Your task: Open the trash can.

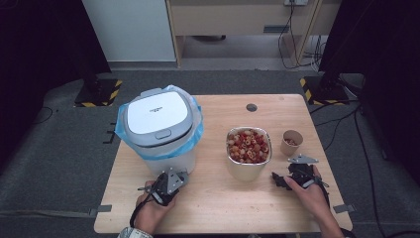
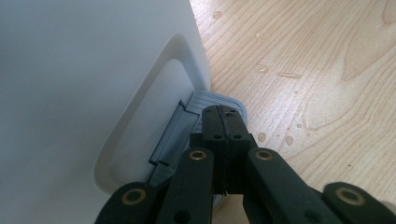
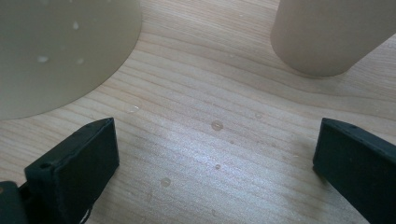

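Bin [image 1: 161,130]: white, on the left half of the table [image 1: 213,208], grey-rimmed white lid down, blue bag liner [image 1: 195,133] bulging out under the rim; it stands right in front of the left gripper.
Pedal [image 2: 219,99]: grey ribbed plate at the foot of the bin's front wall, set in a recessed panel, just above the wood.
Left gripper [image 1: 174,179]: low at the bin's base, jaws pressed fully together with nothing between them; in the left gripper view the closed tips [image 2: 223,116] sit over the pedal, touching or just above, cannot tell.
Left hand [image 1: 151,208]: wrapped round the gripper from behind, forearm in from the bottom edge.
Bowl [image 1: 248,153]: metal, mid-table, full of red and pale snack rings, just left of the right gripper.
Cup [image 1: 291,143]: small paper one, right of the bowl, near it.
Right gripper [image 3: 215,158]: jaws wide apart, holding nothing, aimed at bare wood between bowl and cup.
Right hand [image 1: 312,191]: flat on the table, low.
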The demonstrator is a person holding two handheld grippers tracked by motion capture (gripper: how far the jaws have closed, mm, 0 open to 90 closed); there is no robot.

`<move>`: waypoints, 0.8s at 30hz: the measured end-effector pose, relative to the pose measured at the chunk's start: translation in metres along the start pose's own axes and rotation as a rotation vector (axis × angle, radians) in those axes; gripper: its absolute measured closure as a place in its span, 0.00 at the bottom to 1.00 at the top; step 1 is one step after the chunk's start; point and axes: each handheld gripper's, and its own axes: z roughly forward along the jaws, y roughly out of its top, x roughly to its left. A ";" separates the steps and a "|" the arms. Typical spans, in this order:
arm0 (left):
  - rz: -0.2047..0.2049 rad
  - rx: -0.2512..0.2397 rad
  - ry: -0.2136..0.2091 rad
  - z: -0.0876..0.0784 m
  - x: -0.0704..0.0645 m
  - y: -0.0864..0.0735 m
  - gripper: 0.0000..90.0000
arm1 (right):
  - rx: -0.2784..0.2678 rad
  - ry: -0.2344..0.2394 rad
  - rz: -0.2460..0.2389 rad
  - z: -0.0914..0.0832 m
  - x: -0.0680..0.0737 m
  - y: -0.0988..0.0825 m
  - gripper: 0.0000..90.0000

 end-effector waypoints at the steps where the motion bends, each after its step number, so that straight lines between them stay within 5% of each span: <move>1: 0.003 0.003 -0.002 0.001 0.000 0.000 1.00 | 0.000 0.000 0.000 0.000 0.000 0.000 0.01; 24: -0.002 0.029 -0.025 0.008 0.001 -0.004 1.00 | 0.000 0.003 -0.001 0.000 0.000 0.000 0.01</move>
